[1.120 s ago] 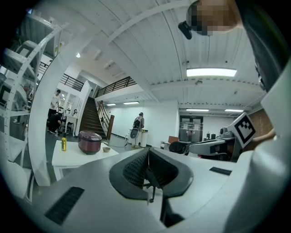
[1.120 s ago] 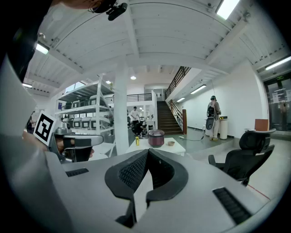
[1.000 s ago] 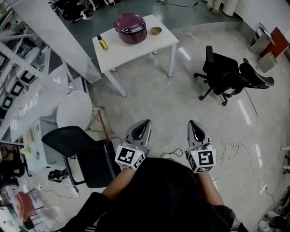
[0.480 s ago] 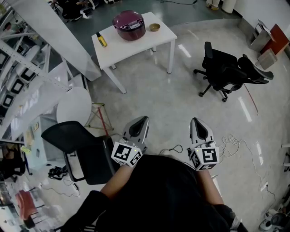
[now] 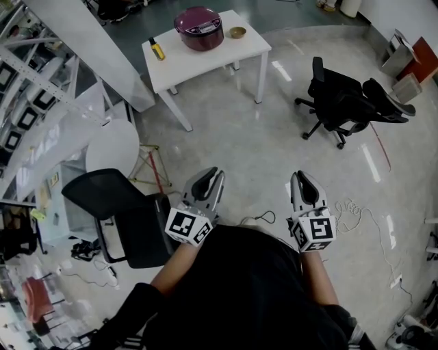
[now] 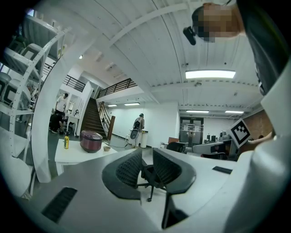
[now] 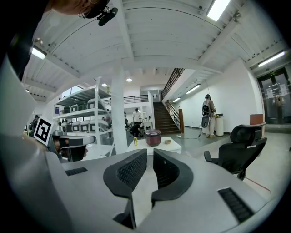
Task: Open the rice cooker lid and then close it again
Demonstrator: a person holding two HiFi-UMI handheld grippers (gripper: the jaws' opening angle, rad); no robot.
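Pointing forward, roughly level | left gripper [image 5: 216,173] fingers just opening slightly, empty | right gripper [image 5: 300,176] fingers together, empty

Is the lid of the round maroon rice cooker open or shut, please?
Shut: its lid lies flat atop the maroon rice cooker.

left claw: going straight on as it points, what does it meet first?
Probably the black office chair, framed by the left claw; its jaws have just been opening, nothing held. Depth unclear.
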